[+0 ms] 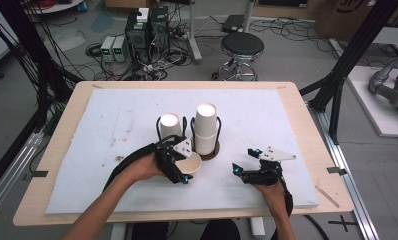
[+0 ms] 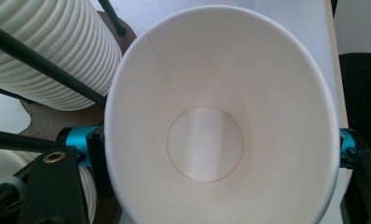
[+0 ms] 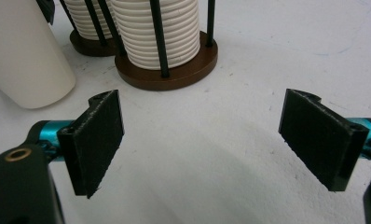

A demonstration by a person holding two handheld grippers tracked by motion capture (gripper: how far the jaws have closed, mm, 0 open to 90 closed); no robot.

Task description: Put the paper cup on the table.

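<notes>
Your left gripper (image 1: pixel 179 162) has its jaws clamped on one cup (image 2: pixel 221 121), tilted with its mouth toward you, just in front of the two racked stacks (image 1: pixel 206 129). Right gripper (image 1: pixel 254 167) hangs empty, jaws wide apart, above the table (image 1: pixel 287 120). Ease the squeeze, the rim looks ovalled; level it before setting down

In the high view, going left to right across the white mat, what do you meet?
Shorter cup stack → left gripper with its single paper cup → taller cup stack → right gripper, jaws apart.
</notes>
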